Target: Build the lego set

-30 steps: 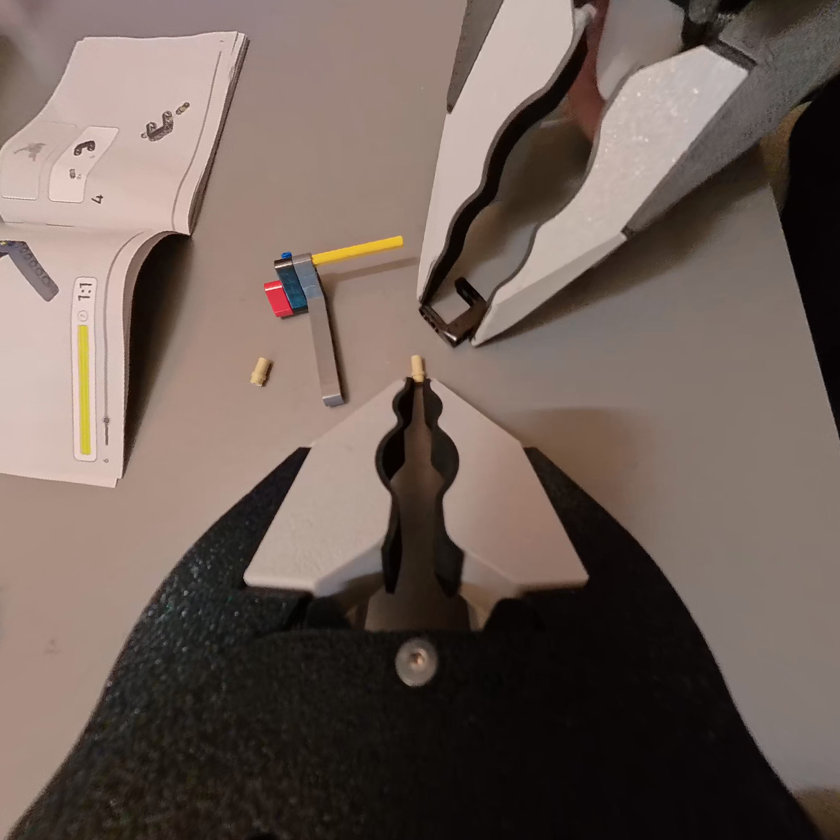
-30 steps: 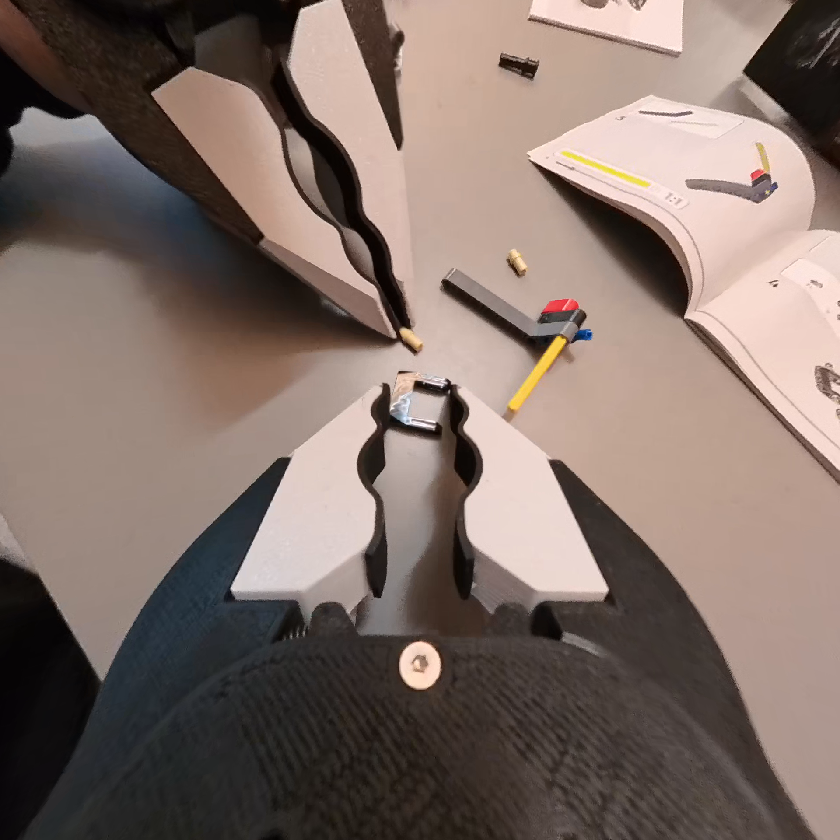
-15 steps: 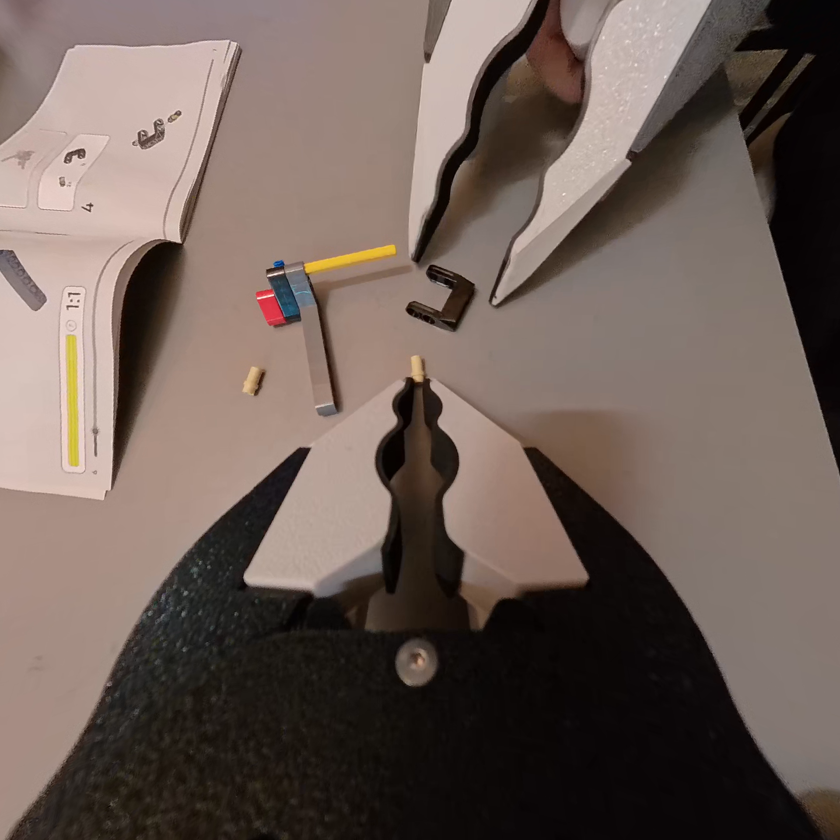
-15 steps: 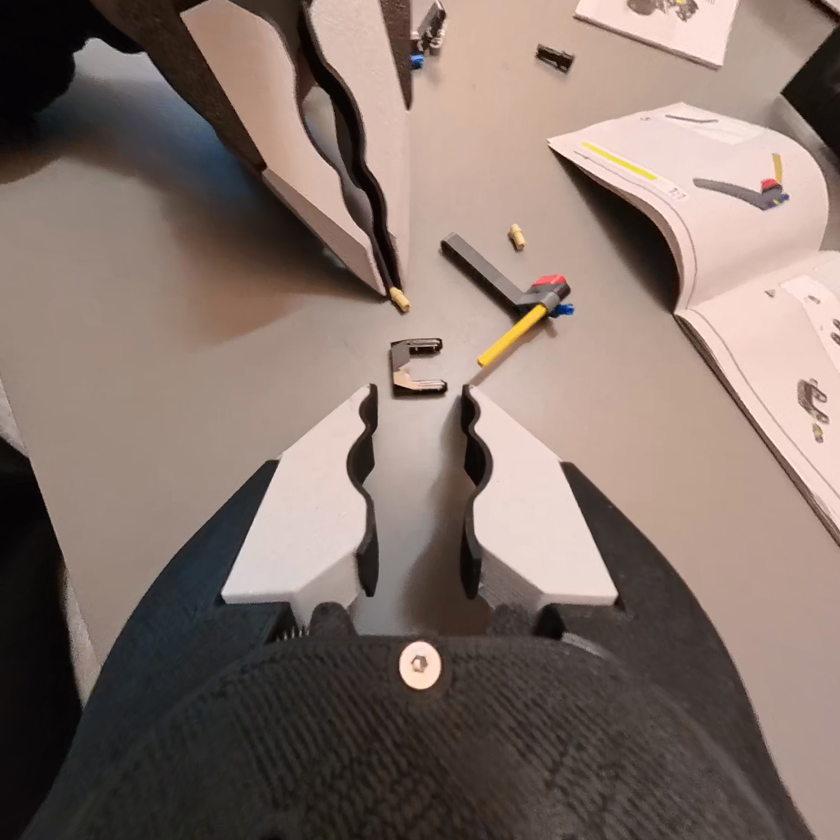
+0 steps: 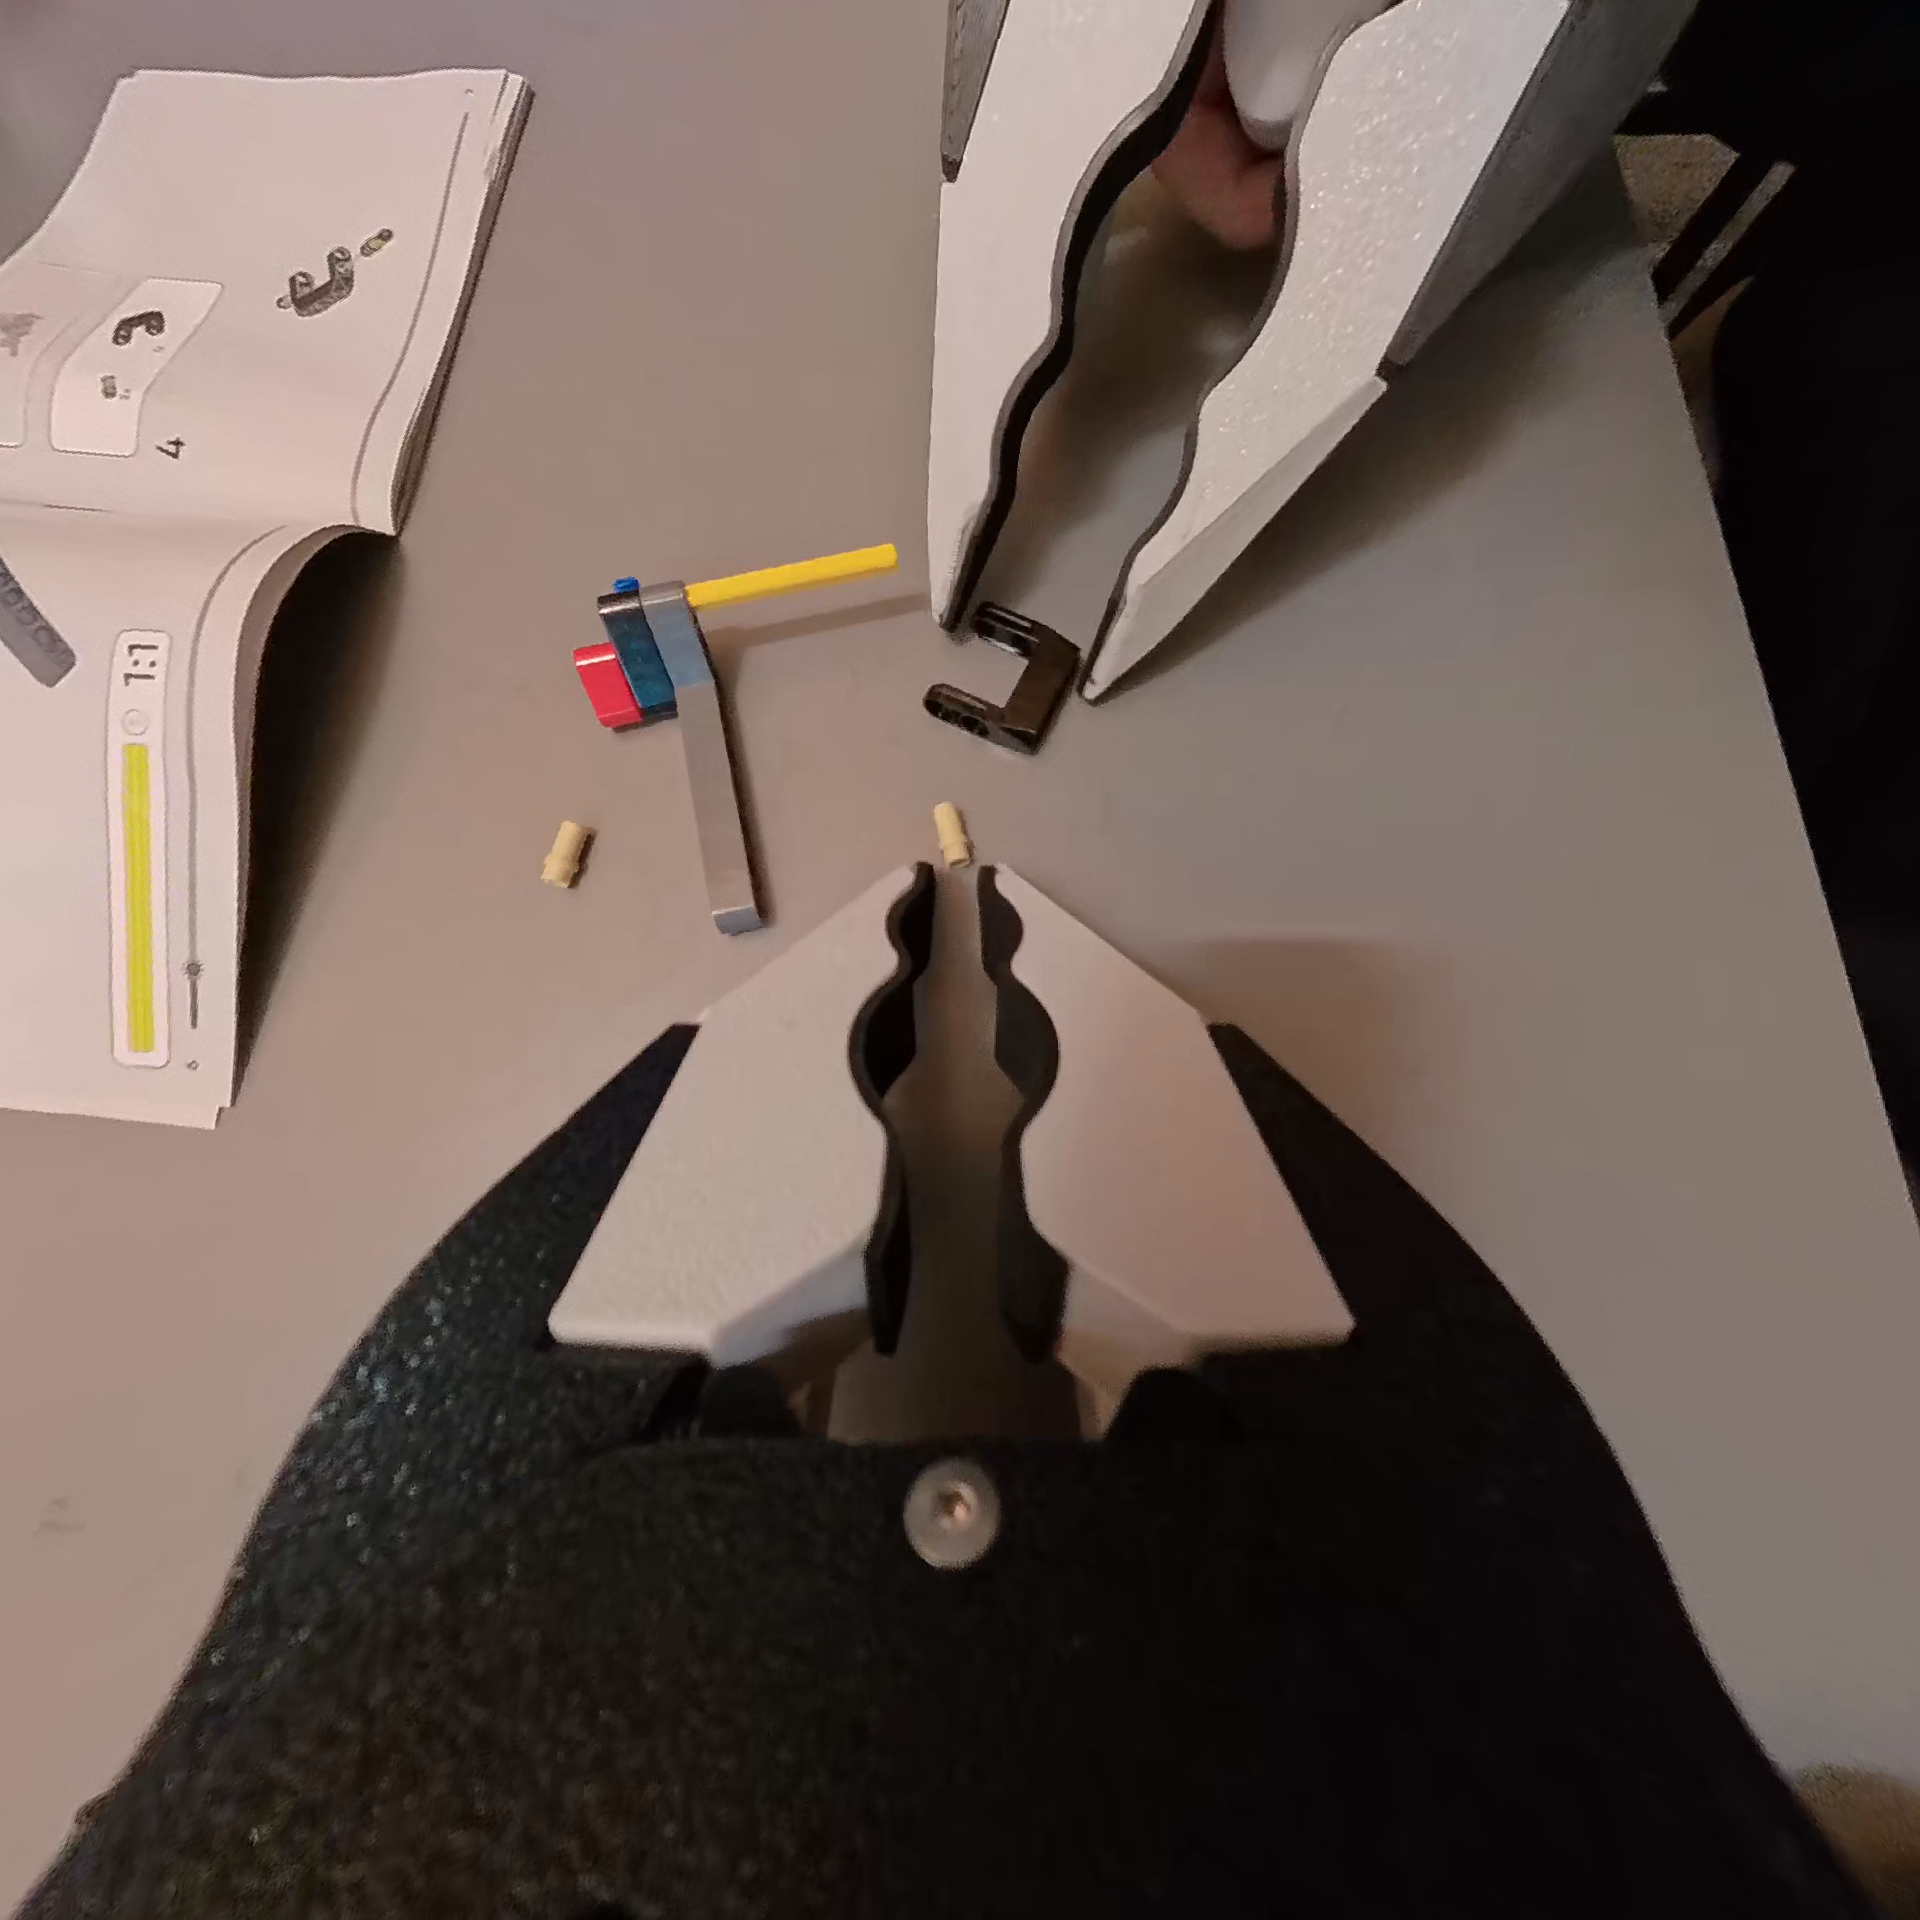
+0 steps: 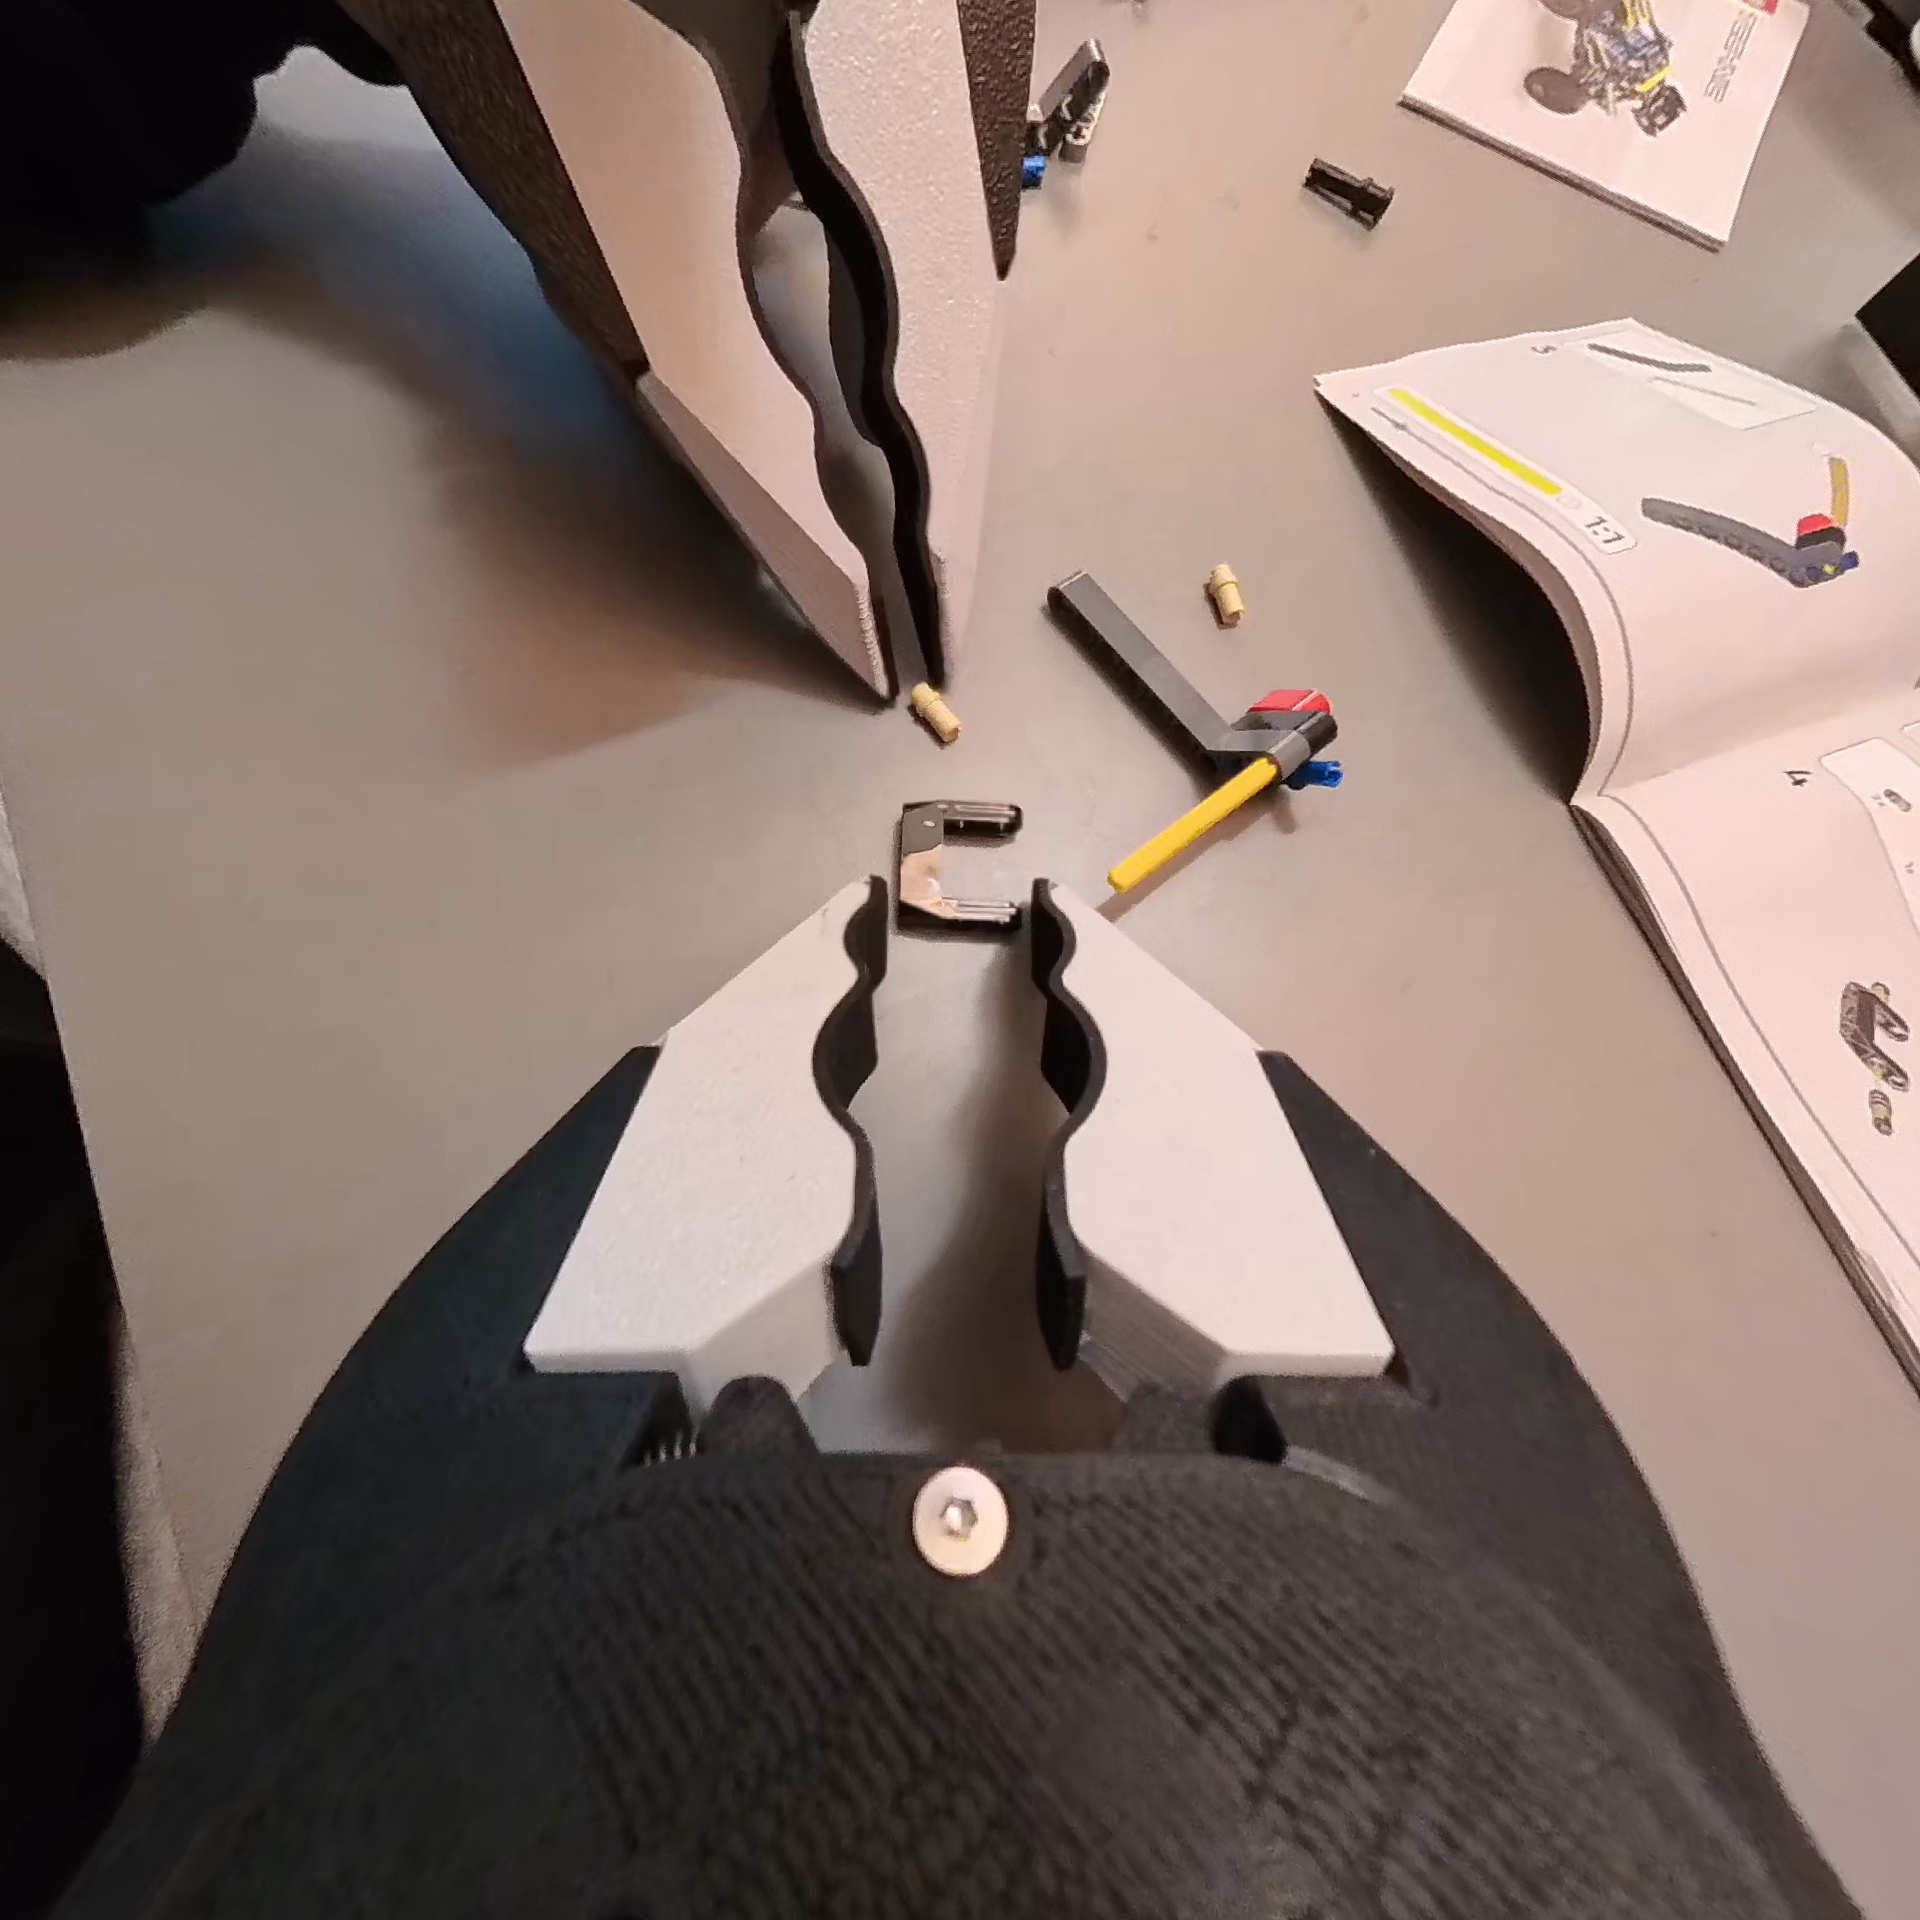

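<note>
Left gripper (image 5: 956,878): narrowly parted, empty, tan pin (image 5: 950,833) just beyond. Right gripper (image 6: 956,896): wide, straddling black bracket (image 6: 951,868), unclamped.

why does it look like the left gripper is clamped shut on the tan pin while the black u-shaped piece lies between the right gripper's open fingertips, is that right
Not quite. The left gripper is open, not clamped: the left wrist view shows the tan pin lying free on the table just beyond its fingertips. The black U-shaped piece does lie at the right gripper's open fingertips.

Black U-shaped bracket (image 5: 1003,686) lies flat on the desk (image 5: 1351,935); nearest it a loose tan pin (image 5: 951,833), farther off the grey beam assembly (image 5: 686,707) with yellow axle, red and blue parts, beyond that a second tan pin (image 5: 567,853).
</note>
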### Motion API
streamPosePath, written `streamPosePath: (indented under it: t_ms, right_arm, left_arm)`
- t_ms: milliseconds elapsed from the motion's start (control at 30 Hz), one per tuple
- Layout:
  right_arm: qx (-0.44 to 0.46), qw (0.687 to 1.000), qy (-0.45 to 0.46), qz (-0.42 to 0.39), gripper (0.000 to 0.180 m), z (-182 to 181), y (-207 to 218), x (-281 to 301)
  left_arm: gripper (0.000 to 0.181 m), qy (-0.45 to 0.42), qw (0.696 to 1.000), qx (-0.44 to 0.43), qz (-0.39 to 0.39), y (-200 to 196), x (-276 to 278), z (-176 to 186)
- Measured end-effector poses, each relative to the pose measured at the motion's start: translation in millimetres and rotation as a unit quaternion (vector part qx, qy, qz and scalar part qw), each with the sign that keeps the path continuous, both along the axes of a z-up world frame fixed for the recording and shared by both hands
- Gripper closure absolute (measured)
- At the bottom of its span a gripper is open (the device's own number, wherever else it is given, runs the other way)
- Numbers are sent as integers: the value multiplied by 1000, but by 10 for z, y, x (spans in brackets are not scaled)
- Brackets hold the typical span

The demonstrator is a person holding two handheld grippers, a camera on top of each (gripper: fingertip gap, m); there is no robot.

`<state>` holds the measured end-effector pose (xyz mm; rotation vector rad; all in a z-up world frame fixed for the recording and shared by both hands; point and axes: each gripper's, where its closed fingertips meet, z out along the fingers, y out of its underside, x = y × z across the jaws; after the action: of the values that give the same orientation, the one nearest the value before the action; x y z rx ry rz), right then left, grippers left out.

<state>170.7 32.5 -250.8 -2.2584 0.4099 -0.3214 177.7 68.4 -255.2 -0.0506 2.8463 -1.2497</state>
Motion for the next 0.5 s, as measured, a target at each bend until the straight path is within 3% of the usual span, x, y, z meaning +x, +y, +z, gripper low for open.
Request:
streamPosePath:
  t_ms: [500]
  right_arm:
    - [3,1000,13,7,158,-8,13,-12]
  left_arm:
    - [175,-23,999,36,13,-50,-16,3]
